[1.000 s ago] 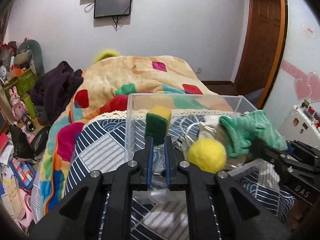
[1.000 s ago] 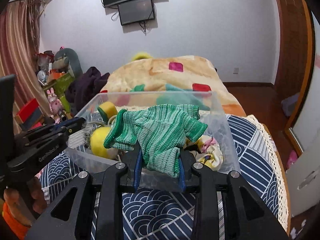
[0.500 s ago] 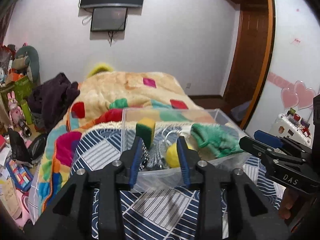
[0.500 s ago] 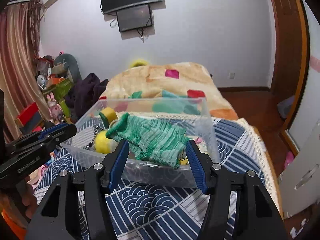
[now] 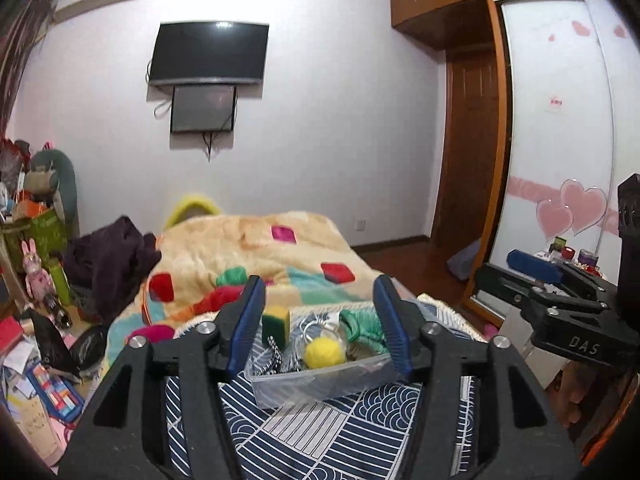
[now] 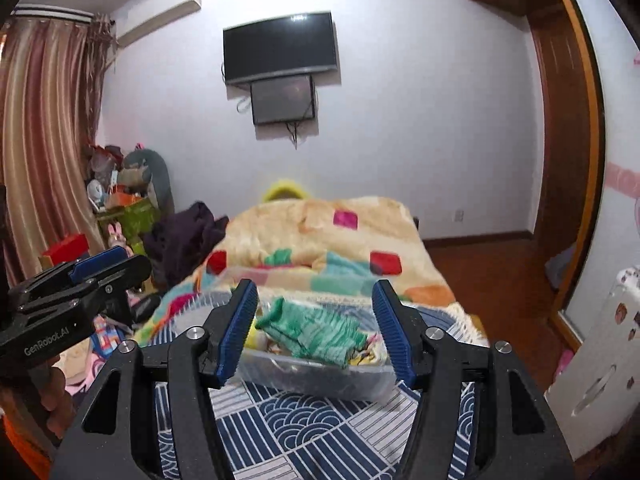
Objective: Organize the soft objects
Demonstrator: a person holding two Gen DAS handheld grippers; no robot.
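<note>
Left gripper: jaws spread wide, blue-padded fingers empty, held above and short of the bin. Right gripper: jaws likewise spread wide, nothing between the pads, also held back from the bin.

Directly ahead of both grippers, framed between their fingers, sits a clear plastic bin on a navy-and-white patterned cloth. Contents as seen from the left wrist: a yellow-and-green sponge standing at the far left of the bin, just inside the left finger; a yellow felt ball near the front wall, central; a green knitted garment at the right, partly behind the right finger; a black-and-white cord along the left side. From the right wrist, the green knitted garment lies draped on top of the other contents, centred between the fingers, with the bin wall blurred below it.

Beyond the bin, a cream quilt with coloured patches covers the bed. On the far wall, a television hangs over a smaller screen. Right of the left gripper, the right gripper's body is visible, marked "DAS". Left of the right gripper, the left gripper's body reads "GenRobot.AI". A wooden door stands far right.
</note>
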